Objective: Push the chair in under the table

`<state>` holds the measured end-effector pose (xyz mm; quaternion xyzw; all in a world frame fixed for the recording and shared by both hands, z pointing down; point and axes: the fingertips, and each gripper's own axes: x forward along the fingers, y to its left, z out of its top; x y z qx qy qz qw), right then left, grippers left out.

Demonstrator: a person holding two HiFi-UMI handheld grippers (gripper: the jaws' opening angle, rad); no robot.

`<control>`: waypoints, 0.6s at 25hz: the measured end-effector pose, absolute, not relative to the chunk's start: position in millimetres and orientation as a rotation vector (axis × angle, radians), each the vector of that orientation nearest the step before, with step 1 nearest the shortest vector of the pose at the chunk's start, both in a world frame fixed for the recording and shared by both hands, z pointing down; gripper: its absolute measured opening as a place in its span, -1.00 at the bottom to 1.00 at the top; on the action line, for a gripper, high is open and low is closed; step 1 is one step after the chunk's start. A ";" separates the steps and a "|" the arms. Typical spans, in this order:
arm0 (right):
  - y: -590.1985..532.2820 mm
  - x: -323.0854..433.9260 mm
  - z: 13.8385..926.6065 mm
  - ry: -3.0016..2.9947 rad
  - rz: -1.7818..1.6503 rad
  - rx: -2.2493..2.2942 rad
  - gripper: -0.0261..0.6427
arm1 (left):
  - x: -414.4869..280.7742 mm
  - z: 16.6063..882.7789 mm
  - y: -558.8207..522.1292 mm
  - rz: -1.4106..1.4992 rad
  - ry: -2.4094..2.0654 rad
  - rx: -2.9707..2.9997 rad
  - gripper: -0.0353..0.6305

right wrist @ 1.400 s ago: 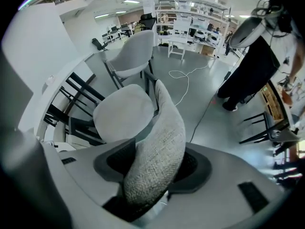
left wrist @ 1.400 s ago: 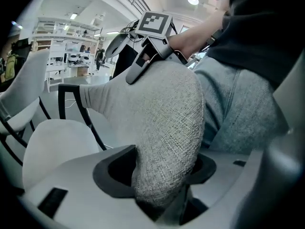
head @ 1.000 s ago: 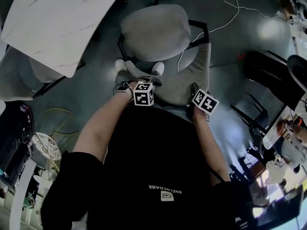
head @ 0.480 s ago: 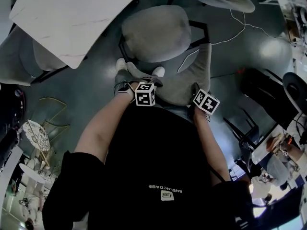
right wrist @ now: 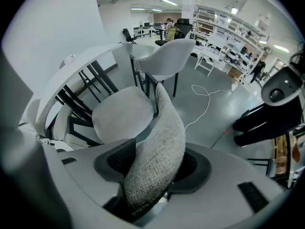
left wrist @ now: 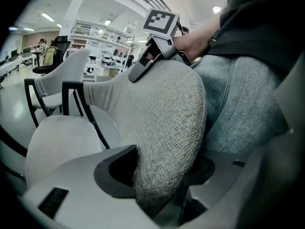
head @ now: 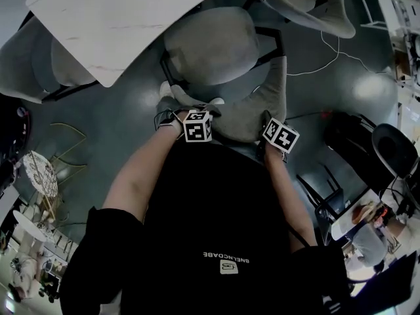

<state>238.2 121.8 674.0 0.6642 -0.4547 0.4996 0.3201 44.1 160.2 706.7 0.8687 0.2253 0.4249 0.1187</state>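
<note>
The grey fabric chair shows its seat (head: 210,44) by the corner of the white marble table (head: 118,18). Its curved backrest (head: 252,113) is just in front of my body. My left gripper (head: 197,113) is shut on the backrest's left end, and the fabric (left wrist: 167,128) fills the gap between its jaws. My right gripper (head: 270,125) is shut on the right end. In the right gripper view the backrest (right wrist: 159,147) runs up from between the jaws towards the seat (right wrist: 121,113) and the table's edge (right wrist: 71,75).
A second grey chair (head: 39,64) sits tucked under the table's left side, and a third (head: 308,5) stands at the top right. A white cable (head: 335,51) lies on the dark floor. Black chairs (head: 354,136) stand at the right, and a round wire stand (head: 42,176) at the left.
The chair and both grippers on it have moved towards the table: the table now reaches further across the top of the head view, next to the seat. Both grips are unchanged.
</note>
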 end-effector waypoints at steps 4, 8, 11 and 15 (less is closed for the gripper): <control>103.2 237.9 674.3 -1.227 1.283 1.714 -0.25 | 44.8 708.3 150.0 1.252 0.627 2.505 -0.17; 83.0 236.8 674.6 -1.257 1.258 1.682 -0.25 | 45.8 708.9 136.5 1.247 0.574 2.504 -0.17; 69.9 235.4 674.7 -1.279 1.244 1.669 -0.25 | 45.7 709.1 128.2 1.236 0.526 2.505 -0.17; 50.7 233.7 674.4 -1.311 1.217 1.643 -0.25 | 46.5 709.5 116.3 1.225 0.478 2.505 -0.17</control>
